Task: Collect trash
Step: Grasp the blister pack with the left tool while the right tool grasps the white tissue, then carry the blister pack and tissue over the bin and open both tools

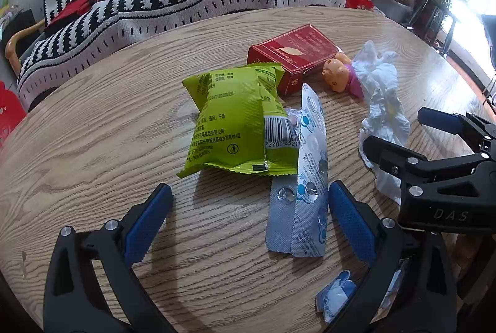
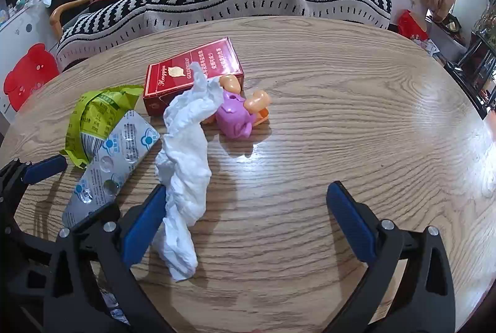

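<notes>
I hold my left gripper and my right gripper wide open and empty above the table's near edge, each lined up to close on trash: blister sheets left, crumpled tissue right.

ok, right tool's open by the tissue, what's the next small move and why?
Probably shift the right tool slightly left to centre it on the crumpled tissue, then close. The tissue lies against its left finger, off-centre in the open gap, and holds nothing yet.
</notes>
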The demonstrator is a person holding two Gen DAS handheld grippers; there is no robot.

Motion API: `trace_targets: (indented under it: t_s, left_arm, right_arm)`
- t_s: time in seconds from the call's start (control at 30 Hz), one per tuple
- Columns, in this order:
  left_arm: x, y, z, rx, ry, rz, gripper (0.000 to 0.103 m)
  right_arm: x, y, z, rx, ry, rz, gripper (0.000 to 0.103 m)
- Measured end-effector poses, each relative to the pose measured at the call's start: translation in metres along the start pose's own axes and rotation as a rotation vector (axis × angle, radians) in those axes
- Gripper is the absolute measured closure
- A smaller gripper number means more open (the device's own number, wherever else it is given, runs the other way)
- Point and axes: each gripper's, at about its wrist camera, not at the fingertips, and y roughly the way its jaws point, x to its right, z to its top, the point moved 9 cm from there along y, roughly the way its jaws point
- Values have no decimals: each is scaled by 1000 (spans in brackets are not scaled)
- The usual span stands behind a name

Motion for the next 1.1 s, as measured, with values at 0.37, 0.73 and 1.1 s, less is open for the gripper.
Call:
trace_targets:
  t_s: [0.37, 0.73, 1.1]
  left_arm:
    - [2, -2, -2, 1, 17, -17, 7]
    - [8, -37, 13, 100, 14, 15, 73]
    - [89, -129, 1, 241, -20, -139, 72]
  right_arm:
    - [18, -2, -2, -1, -13, -2, 6]
    - [18, -36, -1, 86, 83, 167, 87]
    - [72, -149, -49, 245, 222, 199, 87]
